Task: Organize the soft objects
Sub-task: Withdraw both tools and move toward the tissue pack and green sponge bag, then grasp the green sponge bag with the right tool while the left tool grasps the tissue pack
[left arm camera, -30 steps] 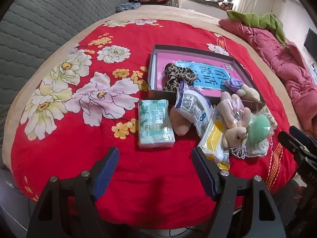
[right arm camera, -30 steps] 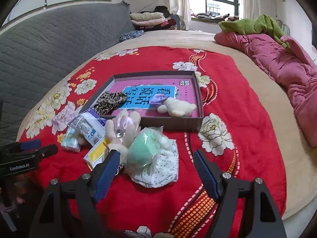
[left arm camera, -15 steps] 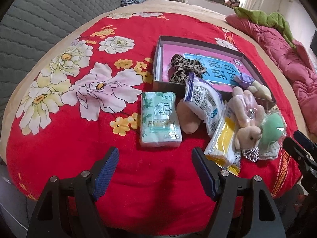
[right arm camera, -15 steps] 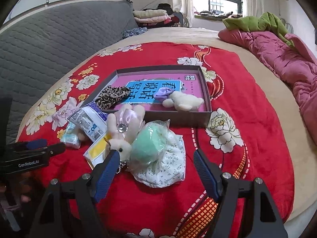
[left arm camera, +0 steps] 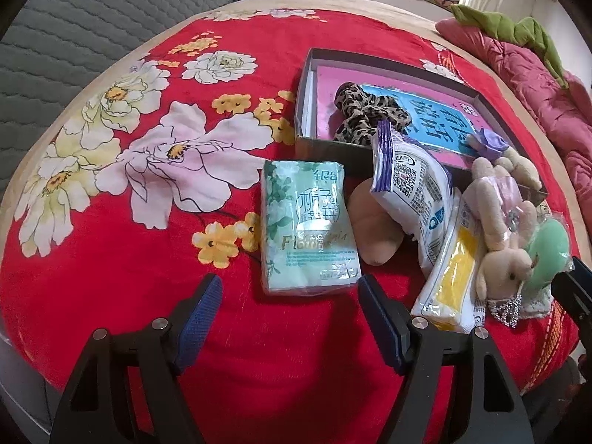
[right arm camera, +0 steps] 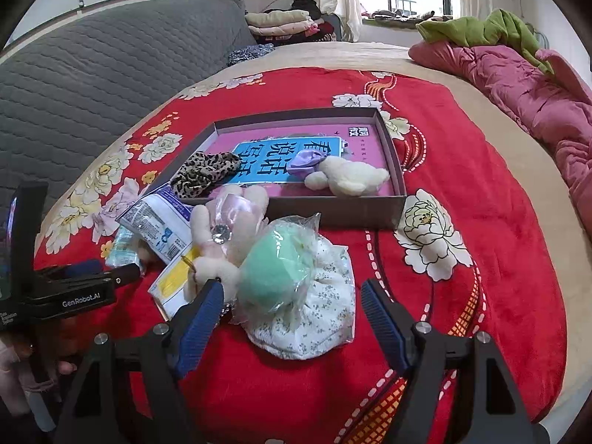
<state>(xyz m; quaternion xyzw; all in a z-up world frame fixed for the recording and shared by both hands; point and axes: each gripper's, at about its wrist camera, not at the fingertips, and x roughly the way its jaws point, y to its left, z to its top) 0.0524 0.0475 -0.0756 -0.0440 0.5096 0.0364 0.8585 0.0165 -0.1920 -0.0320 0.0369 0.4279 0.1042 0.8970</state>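
Observation:
A shallow brown box (left arm camera: 303, 118) (right arm camera: 333, 211) with a pink and blue lining lies on the red floral blanket; inside are a leopard scrunchie (left arm camera: 366, 111) (right arm camera: 203, 172) and a cream plush with a purple bow (right arm camera: 347, 175). In front of it lie a green tissue pack (left arm camera: 307, 225), a white wipes pack (left arm camera: 410, 188) (right arm camera: 155, 222), a yellow pack (left arm camera: 451, 277), a pink plush rabbit (left arm camera: 499, 229) (right arm camera: 222, 229) and a green ball in plastic on flowered cloth (right arm camera: 281, 273). My left gripper (left arm camera: 288, 307) stands open just short of the tissue pack. My right gripper (right arm camera: 292, 307) is open, its fingers flanking the ball bundle's near edge.
A grey quilted headboard (right arm camera: 111, 74) rises on the left. A pink duvet (right arm camera: 525, 85) with a green garment lies at the right. Folded clothes (right arm camera: 281, 24) are stacked at the far end under the window. Bare red blanket (left arm camera: 129, 259) spreads left of the tissue pack.
The left gripper has sunk toward the blanket and come closer to the tissue pack. The right gripper has lowered slightly toward the green ball bundle. Both jaws stay wide.

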